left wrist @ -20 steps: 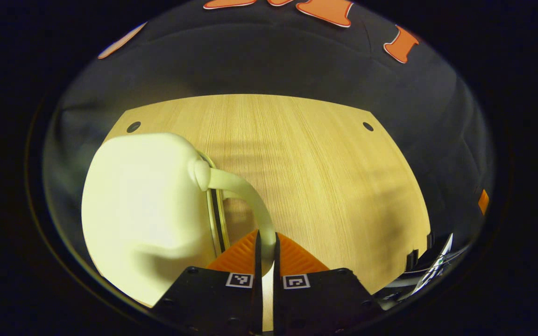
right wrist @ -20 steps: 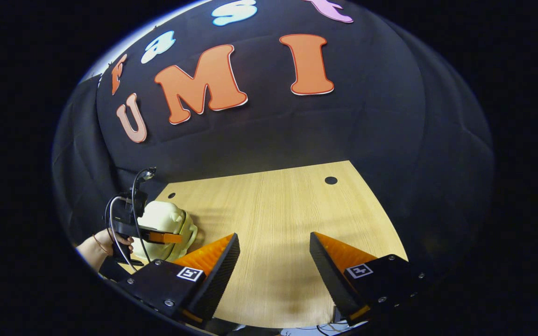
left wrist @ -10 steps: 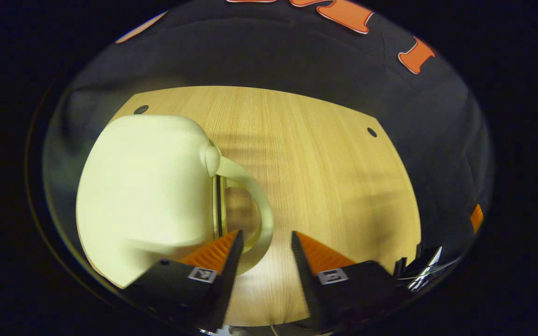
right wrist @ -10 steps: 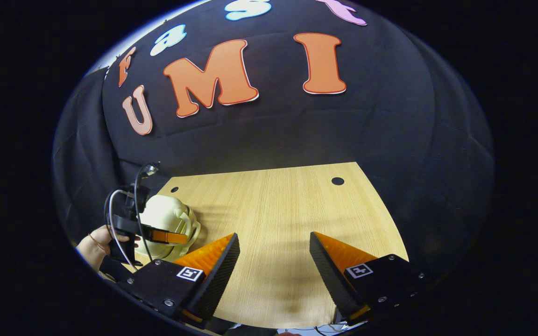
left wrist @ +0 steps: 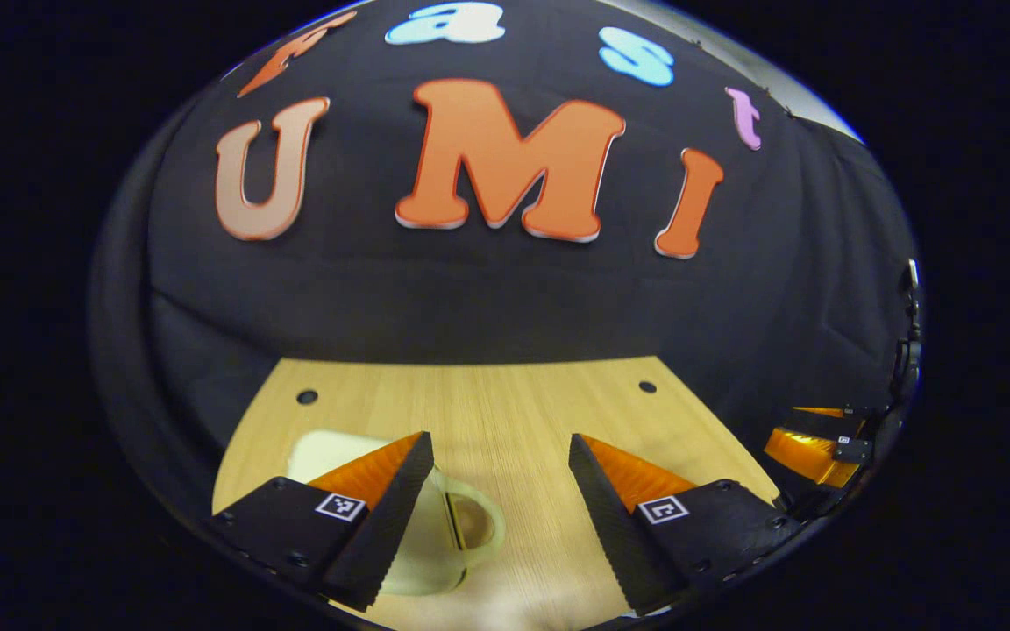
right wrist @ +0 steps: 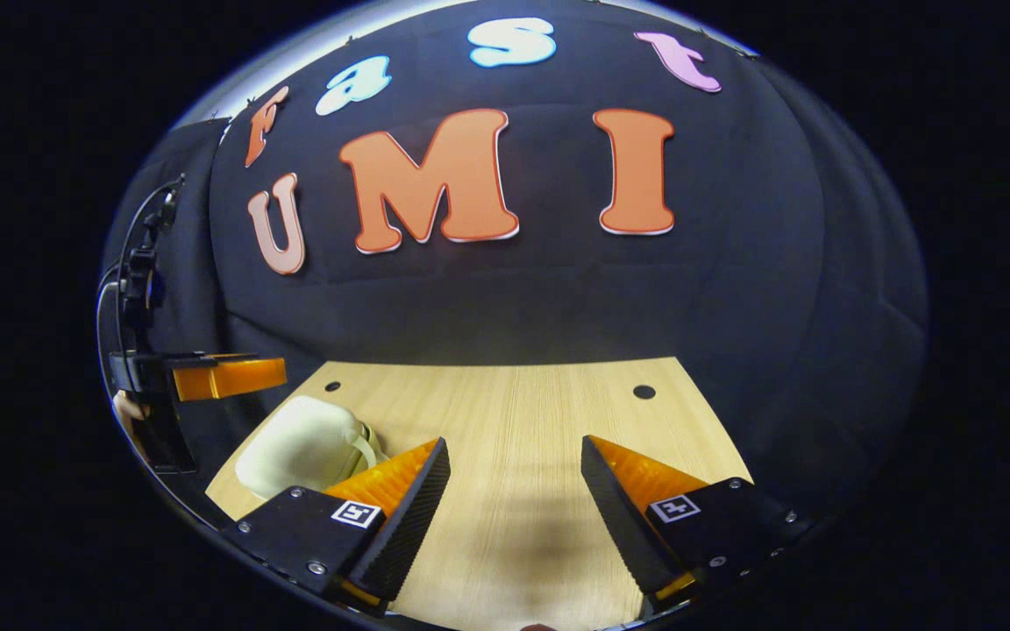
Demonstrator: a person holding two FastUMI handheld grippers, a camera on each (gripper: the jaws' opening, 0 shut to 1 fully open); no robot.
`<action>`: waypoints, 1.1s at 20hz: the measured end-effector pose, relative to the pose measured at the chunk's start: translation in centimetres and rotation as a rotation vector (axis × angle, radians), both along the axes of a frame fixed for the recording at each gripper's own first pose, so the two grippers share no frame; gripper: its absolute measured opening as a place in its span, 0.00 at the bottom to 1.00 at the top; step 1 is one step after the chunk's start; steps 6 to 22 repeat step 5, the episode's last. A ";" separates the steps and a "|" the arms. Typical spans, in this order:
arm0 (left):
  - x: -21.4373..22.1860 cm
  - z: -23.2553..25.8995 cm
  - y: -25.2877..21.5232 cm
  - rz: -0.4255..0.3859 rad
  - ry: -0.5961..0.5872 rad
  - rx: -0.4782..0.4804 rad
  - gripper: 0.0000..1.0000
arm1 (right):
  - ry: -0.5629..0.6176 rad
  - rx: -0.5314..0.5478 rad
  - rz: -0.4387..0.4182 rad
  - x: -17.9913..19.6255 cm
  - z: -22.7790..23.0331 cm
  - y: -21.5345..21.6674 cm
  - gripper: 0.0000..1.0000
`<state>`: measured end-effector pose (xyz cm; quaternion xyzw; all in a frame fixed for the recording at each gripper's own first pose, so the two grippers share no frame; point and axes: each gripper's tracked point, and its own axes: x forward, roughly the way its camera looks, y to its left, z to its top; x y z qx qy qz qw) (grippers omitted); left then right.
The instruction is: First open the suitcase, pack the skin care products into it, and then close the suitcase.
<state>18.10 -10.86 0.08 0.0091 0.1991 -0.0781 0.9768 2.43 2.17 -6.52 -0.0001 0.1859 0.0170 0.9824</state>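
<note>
A small cream suitcase (left wrist: 323, 449) lies shut on the wooden table (left wrist: 514, 403), its loop handle (left wrist: 480, 526) pointing right. My left gripper (left wrist: 498, 438) hangs open above it, apart from the handle, with its left finger covering part of the case. In the right gripper view the suitcase (right wrist: 299, 445) sits at the table's left side, and the left gripper (right wrist: 226, 376) hovers above it, held by a hand (right wrist: 124, 407). My right gripper (right wrist: 515, 443) stands open over the bare table (right wrist: 522, 412), holding nothing. It also appears as the right gripper (left wrist: 807, 445) at the left gripper view's right edge.
Two small round holes (right wrist: 643, 391) (right wrist: 331, 386) mark the table's far corners. The black cloth wall rises right behind the table's far edge. A cable (right wrist: 144, 254) runs up from the left gripper.
My left gripper, shut on the suitcase handle a second ago, opened, let go and rose well above the case. The right gripper stayed open and tilted slightly upward.
</note>
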 end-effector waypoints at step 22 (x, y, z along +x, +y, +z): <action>0.2 4.6 -0.9 -0.011 -0.212 -0.025 0.96 | -0.157 0.002 0.006 -1.0 5.2 3.0 0.96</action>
